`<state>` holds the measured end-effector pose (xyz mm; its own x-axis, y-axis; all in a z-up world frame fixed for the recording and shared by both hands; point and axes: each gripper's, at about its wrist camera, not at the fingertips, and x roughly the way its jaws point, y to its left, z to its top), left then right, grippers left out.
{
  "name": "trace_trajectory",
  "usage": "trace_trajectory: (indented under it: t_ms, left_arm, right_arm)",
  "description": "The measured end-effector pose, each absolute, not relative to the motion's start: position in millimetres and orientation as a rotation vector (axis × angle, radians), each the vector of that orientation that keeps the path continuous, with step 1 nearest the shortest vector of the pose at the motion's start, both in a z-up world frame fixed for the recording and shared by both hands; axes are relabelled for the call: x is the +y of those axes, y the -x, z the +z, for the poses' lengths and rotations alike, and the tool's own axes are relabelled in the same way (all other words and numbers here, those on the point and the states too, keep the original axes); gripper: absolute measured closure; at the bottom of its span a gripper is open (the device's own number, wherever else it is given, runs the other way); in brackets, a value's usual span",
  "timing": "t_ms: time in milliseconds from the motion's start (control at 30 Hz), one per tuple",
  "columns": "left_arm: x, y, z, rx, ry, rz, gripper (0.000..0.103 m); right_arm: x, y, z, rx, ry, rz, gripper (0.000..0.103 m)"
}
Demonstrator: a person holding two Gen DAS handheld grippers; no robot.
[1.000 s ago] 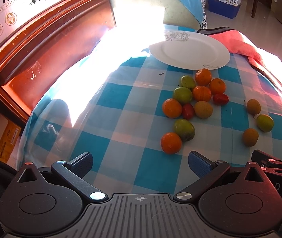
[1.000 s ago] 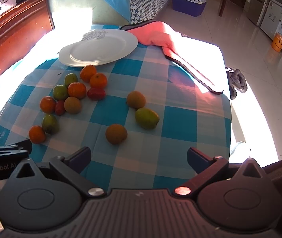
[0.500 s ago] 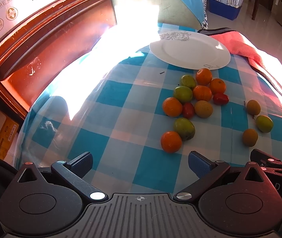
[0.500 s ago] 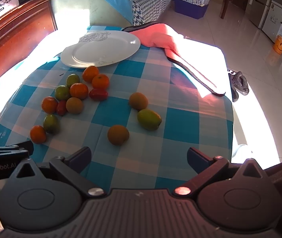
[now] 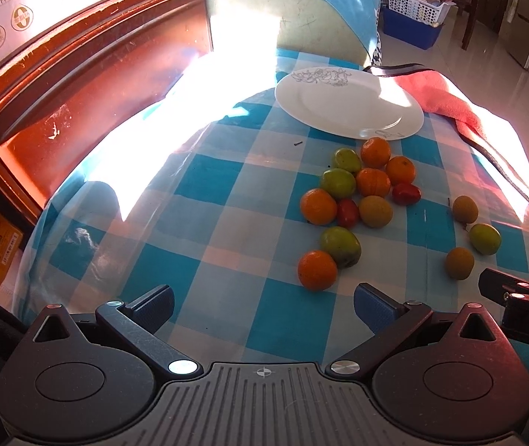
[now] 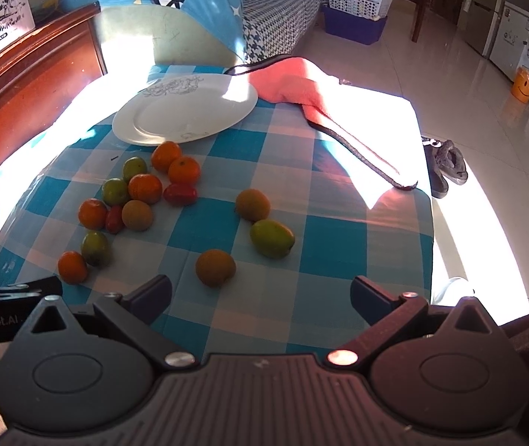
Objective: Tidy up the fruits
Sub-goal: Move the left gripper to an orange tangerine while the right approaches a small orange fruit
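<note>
Fruits loose beside plate

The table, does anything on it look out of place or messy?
Yes. The fruits lie loose on the checked cloth while the white plate behind them holds none. A pink towel is bunched at the far edge, its dark-trimmed end trailing across the cloth. Nothing looks spilled or broken.

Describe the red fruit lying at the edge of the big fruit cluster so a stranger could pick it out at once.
Start at the white plate on the checked tablecloth; the main fruit cluster lies just in front of it. On the cluster's side facing the pink towel lies the red fruit, sideways. It is glossy, oblong and dark red, beside round oranges.
</note>
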<state>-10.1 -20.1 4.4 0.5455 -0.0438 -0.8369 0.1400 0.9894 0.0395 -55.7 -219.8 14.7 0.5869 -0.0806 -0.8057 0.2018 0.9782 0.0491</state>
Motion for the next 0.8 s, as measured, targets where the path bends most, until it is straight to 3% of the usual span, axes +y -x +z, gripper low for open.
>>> trace_trajectory:
  t_ms: [267,800]
  left_arm:
    - [9.4,2.3,-5.2,0.969,-0.051,-0.136,0.001]
    - [-3.4,5.7,-14.1,0.9,-0.096,-0.26,0.008]
  right_arm:
    - [-245.0,72.7,21.0,0.851,-0.225,-0.142,0.002]
    - [-234.8,65.8,0.3,0.883,-0.271,-0.036,0.041]
